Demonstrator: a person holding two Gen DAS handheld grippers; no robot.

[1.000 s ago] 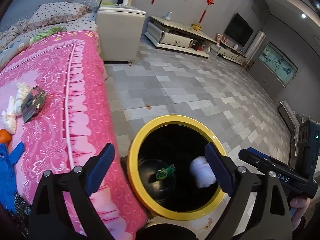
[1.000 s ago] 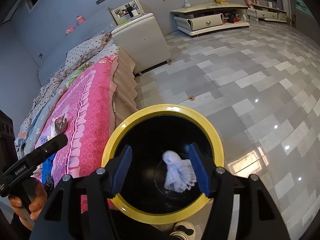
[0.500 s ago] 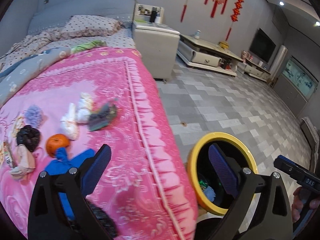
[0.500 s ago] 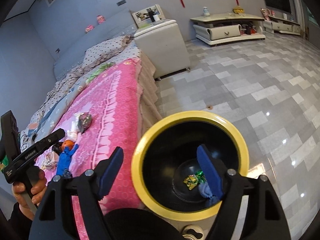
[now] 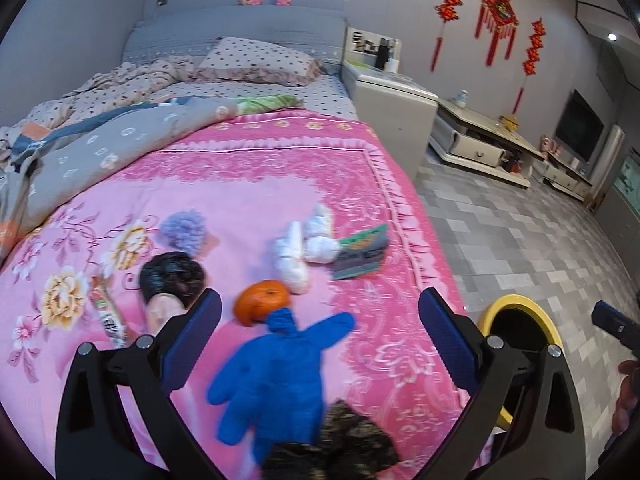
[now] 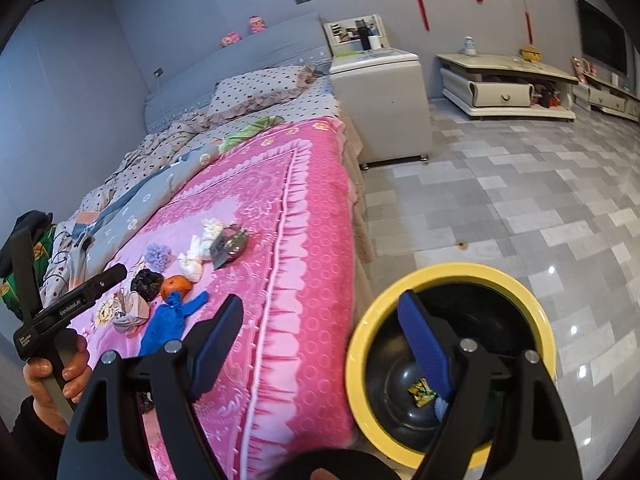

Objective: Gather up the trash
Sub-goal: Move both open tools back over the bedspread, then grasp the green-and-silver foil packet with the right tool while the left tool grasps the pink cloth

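Observation:
My left gripper hangs open over the pink bedspread, nothing between its pads. Below it lie a blue glove, an orange, white tissue wads, a dark snack packet, a black bag and a purple pom. My right gripper is above the bed's edge and the yellow-rimmed black bin, its jaws opening and empty. A green-gold wrapper and a bit of white tissue lie in the bin.
The bin stands on the grey tiled floor tight against the bed's side. A white nightstand sits at the bed's head, with a low TV cabinet beyond. A grey quilt is bunched at the far left. A hand grips the left gripper's handle.
My left gripper swung from above the bin to over the bed's litter. My right gripper's jaws widened, the white tissue dropped into the bin, and the gripper drew back and up.

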